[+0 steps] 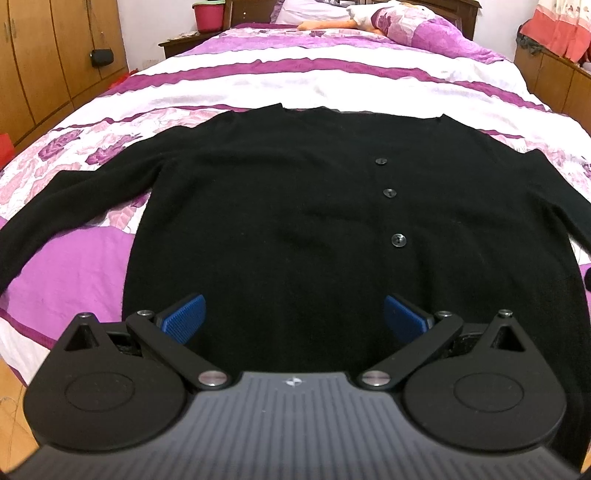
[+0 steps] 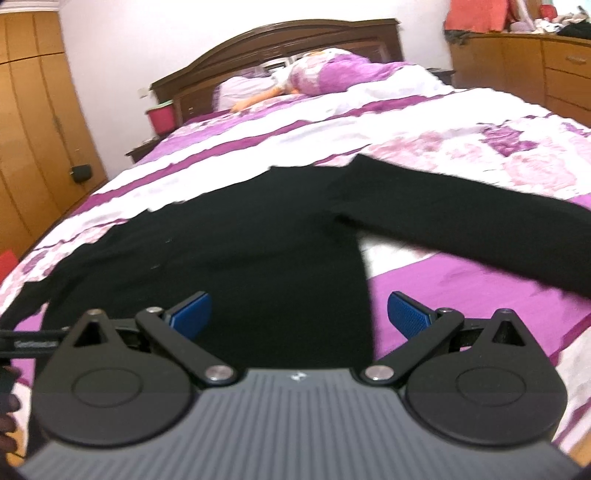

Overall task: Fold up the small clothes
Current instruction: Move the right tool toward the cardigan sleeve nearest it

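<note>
Cardigan: black knit cardigan [image 1: 295, 221] lies flat and spread on the bed, front side up, both sleeves stretched outward; also seen in the right wrist view [image 2: 258, 240], where the picture is blurred.
Buttons: three dark buttons [image 1: 389, 192] run in a line down the front.
Right sleeve: in the right wrist view one sleeve [image 2: 461, 229] reaches out to the side across the cover.
Bed: cover [image 1: 258, 81] is striped purple and white with pink rose print; a dark wooden headboard [image 2: 295, 44] stands at the far end.
Left claw: the left claw [image 1: 294, 315] hangs over the near hem of the cardigan, blue pads wide apart, nothing between them.
Right claw: the right claw [image 2: 299, 314] hovers at the cardigan's near side edge, pads spread wide, gripping nothing.
Writing: a small emblem [image 1: 293, 383] sits on the grey ribbed body of the left tool; a strap [image 2: 33, 343] at the left edge of the right wrist view carries pale lettering too blurred to read.
Surroundings: red tub [image 1: 209, 15] on a bedside stand; wooden wardrobe [image 1: 44, 55] beside the bed.
</note>
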Action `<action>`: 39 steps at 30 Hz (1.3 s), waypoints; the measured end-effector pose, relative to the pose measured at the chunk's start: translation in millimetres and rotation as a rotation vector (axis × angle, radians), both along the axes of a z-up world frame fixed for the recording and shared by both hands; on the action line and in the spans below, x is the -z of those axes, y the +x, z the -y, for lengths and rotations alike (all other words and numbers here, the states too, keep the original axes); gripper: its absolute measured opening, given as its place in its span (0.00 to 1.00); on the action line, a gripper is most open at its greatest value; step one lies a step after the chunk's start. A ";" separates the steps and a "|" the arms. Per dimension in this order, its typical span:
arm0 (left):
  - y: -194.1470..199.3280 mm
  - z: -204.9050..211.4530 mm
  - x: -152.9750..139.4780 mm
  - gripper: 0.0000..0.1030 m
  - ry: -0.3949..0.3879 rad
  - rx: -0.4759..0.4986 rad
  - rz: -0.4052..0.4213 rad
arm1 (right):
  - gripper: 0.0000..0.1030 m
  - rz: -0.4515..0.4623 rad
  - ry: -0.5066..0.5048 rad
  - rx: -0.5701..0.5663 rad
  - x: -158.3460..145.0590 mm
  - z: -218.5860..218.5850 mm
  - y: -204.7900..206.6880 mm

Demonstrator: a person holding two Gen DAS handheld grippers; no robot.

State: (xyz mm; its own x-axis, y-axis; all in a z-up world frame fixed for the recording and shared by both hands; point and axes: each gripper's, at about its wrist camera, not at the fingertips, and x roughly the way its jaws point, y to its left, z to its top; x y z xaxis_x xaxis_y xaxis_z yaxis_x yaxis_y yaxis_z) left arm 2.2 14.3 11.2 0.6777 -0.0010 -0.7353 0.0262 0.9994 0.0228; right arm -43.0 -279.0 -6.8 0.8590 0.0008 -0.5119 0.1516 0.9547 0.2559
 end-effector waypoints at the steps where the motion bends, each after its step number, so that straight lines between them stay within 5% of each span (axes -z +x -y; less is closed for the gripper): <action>1: 0.2 0.4 -0.4 1.00 0.000 0.000 -0.001 | 1.00 0.000 -0.011 0.011 -0.2 5.9 -0.4; 21: 27.1 44.1 8.8 1.00 0.002 0.047 -0.100 | 1.00 -0.123 -0.231 0.243 30.7 132.2 5.1; 39: 46.7 67.8 38.2 1.00 0.074 0.060 -0.164 | 1.00 -0.092 -0.231 0.211 57.7 161.7 9.1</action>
State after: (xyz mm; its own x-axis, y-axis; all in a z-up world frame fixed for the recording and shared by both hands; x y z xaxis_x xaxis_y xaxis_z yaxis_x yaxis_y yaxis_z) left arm 48.9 -53.5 -26.9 0.5488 0.0199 -0.8357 0.0956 0.9917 0.0864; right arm -33.9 -440.7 -64.6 0.7780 -0.2978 -0.5532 0.3650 0.9309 0.0121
